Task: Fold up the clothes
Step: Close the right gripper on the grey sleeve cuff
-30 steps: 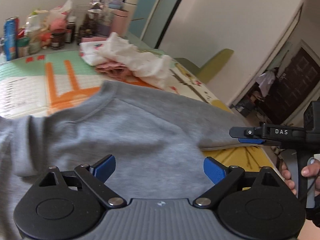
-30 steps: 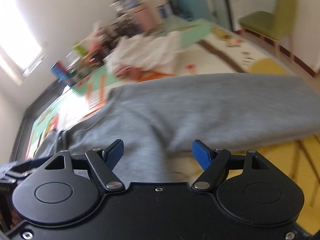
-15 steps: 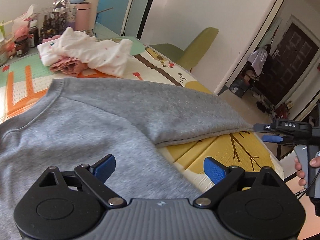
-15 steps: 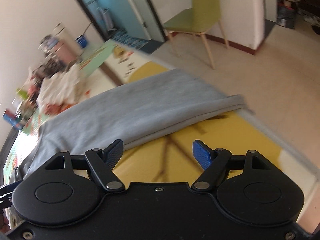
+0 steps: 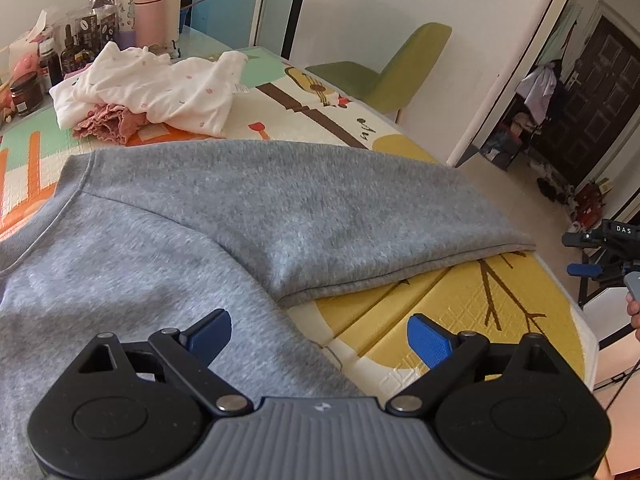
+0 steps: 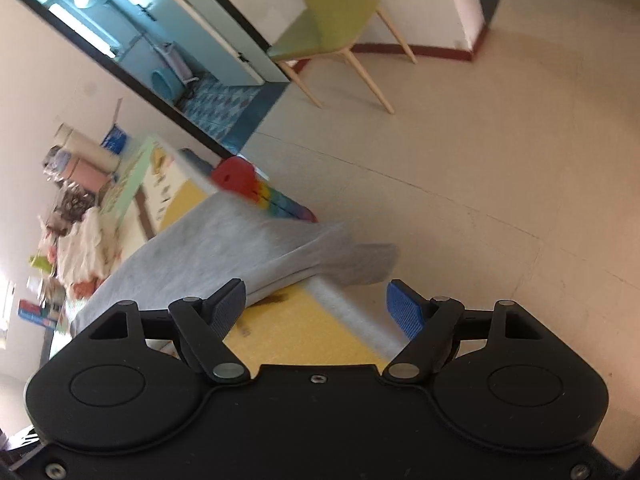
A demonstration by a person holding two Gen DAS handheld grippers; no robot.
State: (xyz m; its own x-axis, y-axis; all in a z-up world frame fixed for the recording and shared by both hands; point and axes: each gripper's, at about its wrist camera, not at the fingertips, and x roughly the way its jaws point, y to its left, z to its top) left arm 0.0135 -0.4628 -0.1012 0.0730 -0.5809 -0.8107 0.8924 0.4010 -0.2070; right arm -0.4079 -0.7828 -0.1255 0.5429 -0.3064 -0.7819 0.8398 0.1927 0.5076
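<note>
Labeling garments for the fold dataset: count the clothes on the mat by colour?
Grey: 1, the sweatshirt, sleeve end hanging over the mat edge.
White with small print: 1, crumpled.
Pink: 1, bunched under the white one.
Total: 3, though the pile could hide more.

Support surface: table covered by a colourful patterned foam play mat (image 5: 460, 320). Grey fleece sweatshirt (image 5: 248, 208) lies flat at centre. At 11 o'clock, crumpled white and pink garments (image 5: 160, 88); beyond them, assorted bottles and jars (image 5: 80, 40).
</note>
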